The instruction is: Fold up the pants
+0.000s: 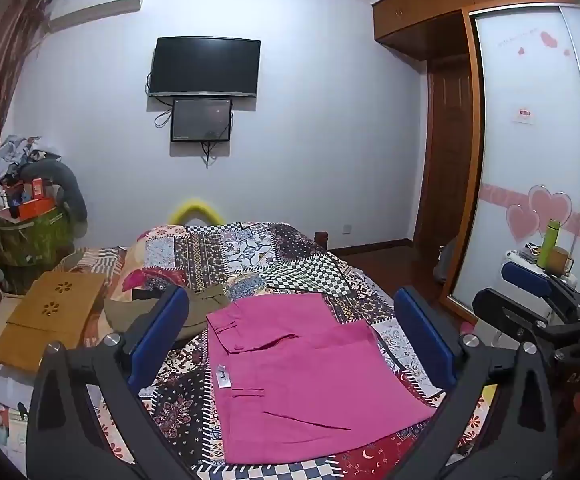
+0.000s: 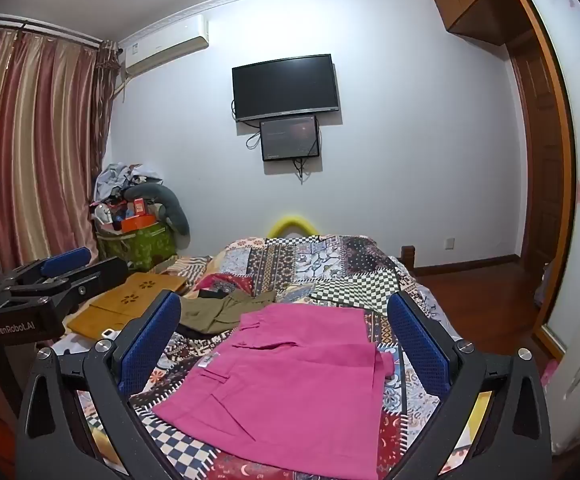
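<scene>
Pink pants (image 1: 305,380) lie folded into a flat rectangle on the patchwork bedspread (image 1: 274,256); they also show in the right wrist view (image 2: 290,384). My left gripper (image 1: 290,328) is open and empty, held above the pants with its blue pads either side. My right gripper (image 2: 284,328) is open and empty, also above the pants. The right gripper shows at the right edge of the left wrist view (image 1: 537,300), and the left gripper at the left edge of the right wrist view (image 2: 50,280).
Olive-green pants (image 1: 194,312) lie crumpled behind the pink ones. A tan folded item (image 1: 50,320) lies at the left of the bed. A full green basket (image 1: 30,236) stands in the far left corner. A wardrobe (image 1: 529,160) is at the right.
</scene>
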`<state>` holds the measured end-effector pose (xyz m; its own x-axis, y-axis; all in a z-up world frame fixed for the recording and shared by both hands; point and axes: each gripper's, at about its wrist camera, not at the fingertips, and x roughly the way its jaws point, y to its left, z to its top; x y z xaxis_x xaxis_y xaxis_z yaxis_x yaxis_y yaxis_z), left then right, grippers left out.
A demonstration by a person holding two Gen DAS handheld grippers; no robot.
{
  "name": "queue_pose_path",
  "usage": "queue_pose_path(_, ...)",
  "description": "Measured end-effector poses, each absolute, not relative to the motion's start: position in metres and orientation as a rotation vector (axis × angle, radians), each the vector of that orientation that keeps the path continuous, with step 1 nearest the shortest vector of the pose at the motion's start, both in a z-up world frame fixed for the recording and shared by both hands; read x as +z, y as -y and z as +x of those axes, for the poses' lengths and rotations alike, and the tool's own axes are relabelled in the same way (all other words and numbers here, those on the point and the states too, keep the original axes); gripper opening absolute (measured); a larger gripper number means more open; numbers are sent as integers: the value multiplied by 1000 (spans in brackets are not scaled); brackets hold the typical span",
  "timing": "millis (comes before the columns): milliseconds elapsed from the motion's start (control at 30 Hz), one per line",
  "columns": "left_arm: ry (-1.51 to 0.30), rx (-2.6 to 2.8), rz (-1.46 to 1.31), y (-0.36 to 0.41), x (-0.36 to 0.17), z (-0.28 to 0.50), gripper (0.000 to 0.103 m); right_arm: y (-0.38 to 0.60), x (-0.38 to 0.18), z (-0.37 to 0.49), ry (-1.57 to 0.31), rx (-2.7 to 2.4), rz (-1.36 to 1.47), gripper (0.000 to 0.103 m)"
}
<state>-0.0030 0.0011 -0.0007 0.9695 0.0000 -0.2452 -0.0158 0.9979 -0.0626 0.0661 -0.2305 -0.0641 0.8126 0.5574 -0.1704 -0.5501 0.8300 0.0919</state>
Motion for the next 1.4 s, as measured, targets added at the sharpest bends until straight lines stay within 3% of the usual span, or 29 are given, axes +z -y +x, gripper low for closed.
queue_pose_path(1400, -261, 23, -39, 2, -2, 4, 103, 233, -66, 69, -228, 589, 43, 103)
